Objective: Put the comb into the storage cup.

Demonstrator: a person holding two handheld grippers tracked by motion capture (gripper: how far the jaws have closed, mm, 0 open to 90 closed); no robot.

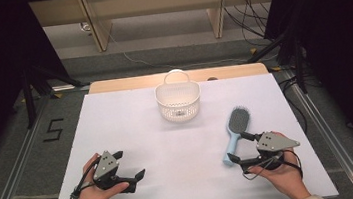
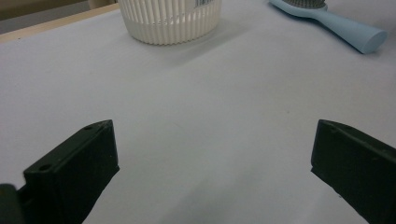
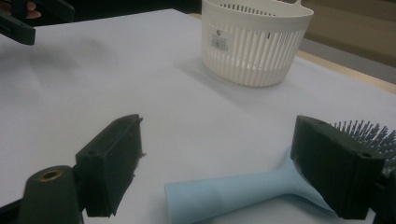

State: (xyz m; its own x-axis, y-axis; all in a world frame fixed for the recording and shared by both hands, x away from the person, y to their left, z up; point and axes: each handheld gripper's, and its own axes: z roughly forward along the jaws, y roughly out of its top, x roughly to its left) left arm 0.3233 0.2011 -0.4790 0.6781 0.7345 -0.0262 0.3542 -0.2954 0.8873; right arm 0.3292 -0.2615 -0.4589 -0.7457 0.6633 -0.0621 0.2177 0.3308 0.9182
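Pale blue hairbrush point(image 1: 234, 135): lies flat on the white table point(image 1: 169, 145), long axis running from the near handle end away to the bristle head. Right gripper point(image 1: 243, 148): jaws wide apart, straddling the handle, not yet pressing. Left gripper point(image 1: 130, 164): jaws apart, empty, well away. White slotted basket point(image 1: 178, 101): stands beyond, near the table's far edge.

Light-blue hairbrush point(image 1: 234, 134), white slatted basket point(image 1: 179, 102), black tongs point(image 1: 241, 148).

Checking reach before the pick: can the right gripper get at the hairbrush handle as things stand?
Probably yes. The right gripper stands open with the hairbrush handle lying between its jaws, unpinched, on the table; nothing blocks it, and the basket sits well away.
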